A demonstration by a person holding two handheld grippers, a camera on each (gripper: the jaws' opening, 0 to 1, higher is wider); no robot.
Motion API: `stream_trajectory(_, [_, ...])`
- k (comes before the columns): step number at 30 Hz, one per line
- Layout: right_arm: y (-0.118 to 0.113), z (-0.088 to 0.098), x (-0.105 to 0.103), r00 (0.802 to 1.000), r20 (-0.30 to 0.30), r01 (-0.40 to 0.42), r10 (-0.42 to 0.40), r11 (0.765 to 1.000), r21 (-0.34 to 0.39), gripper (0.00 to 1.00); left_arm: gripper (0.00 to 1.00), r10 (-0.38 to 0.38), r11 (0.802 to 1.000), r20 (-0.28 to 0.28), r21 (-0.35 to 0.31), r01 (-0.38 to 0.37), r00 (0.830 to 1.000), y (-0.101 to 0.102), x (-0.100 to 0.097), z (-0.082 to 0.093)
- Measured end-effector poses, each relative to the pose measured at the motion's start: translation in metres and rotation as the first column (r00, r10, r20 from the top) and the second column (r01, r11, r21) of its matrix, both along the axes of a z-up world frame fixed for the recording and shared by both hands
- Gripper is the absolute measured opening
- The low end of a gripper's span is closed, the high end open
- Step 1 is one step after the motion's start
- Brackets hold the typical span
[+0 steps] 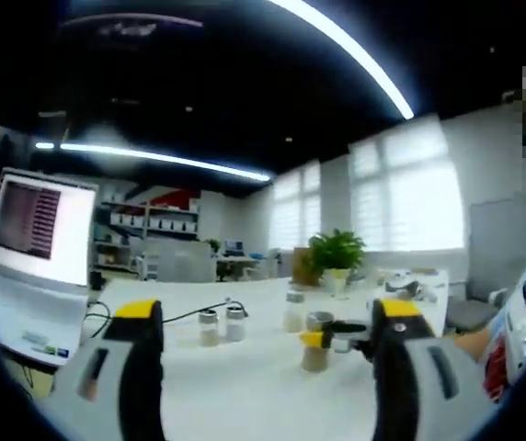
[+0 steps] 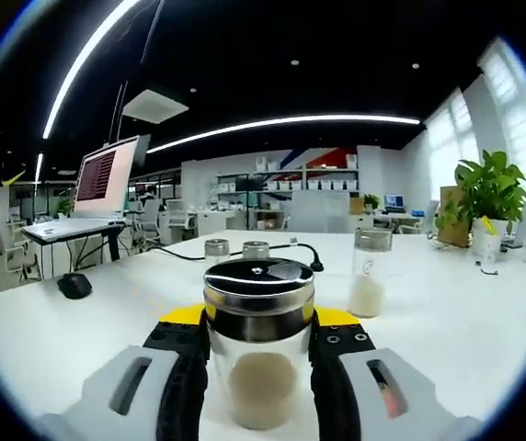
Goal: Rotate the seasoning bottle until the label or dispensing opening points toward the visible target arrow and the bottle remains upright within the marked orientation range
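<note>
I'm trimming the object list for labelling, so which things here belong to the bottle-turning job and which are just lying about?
Job:
- seasoning bottle, upright
- right claw, shut on it
- left claw, open

Lying about:
- three other jars
- laptop
- mouse
- potted plant
- black cable

Open white table (image 2: 465,322) lies to the right of the seasoning bottle (image 2: 258,340), which fills the gap between the right gripper (image 2: 258,367) jaws; behind it stand two small jars (image 2: 235,249), a black cable (image 2: 304,248) and a taller jar (image 2: 369,274). A mouse (image 2: 74,285) sits near the left edge. Ahead of the spread left gripper (image 1: 268,367), bare tabletop runs clear up to the jars, with a laptop (image 1: 33,266) at the left
</note>
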State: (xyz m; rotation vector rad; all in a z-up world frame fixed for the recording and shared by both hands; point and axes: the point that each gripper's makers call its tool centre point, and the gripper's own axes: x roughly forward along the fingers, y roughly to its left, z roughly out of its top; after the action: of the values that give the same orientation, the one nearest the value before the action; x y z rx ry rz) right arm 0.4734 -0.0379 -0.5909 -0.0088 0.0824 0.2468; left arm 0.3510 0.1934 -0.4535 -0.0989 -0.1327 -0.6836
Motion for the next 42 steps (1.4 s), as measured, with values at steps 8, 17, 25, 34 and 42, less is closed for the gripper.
stream_trajectory(8, [-0.002,-0.002,0.001,0.997,-0.011,-0.072,0.073,0.997,0.032,0.42,1.0,0.065,0.994,0.046,0.084,-0.069,0.997,-0.001,0.006,-0.002])
stream_trajectory(17, [-0.001,-0.005,0.002,0.976,-0.043,-0.21,0.214,0.973,0.092,0.43,1.0,-0.03,0.996,0.046,0.084,0.026,0.999,-0.02,-0.001,-0.003])
stream_trajectory(25, [0.002,-0.008,-0.004,0.934,-0.046,-0.352,0.354,0.935,0.056,0.42,1.0,-0.068,0.989,0.04,0.134,0.062,0.997,-0.028,-0.002,-0.006])
stream_trajectory(34, [0.007,-0.016,-0.012,0.862,-0.085,-0.485,0.5,0.862,0.149,0.44,0.99,-0.075,0.985,0.027,0.157,0.07,0.997,-0.018,0.003,-0.006])
stream_trajectory(42, [0.006,-0.031,-0.017,0.765,-0.113,-0.627,0.634,0.773,0.096,0.42,0.99,-0.062,0.985,0.001,0.16,0.061,0.998,-0.016,0.001,-0.011])
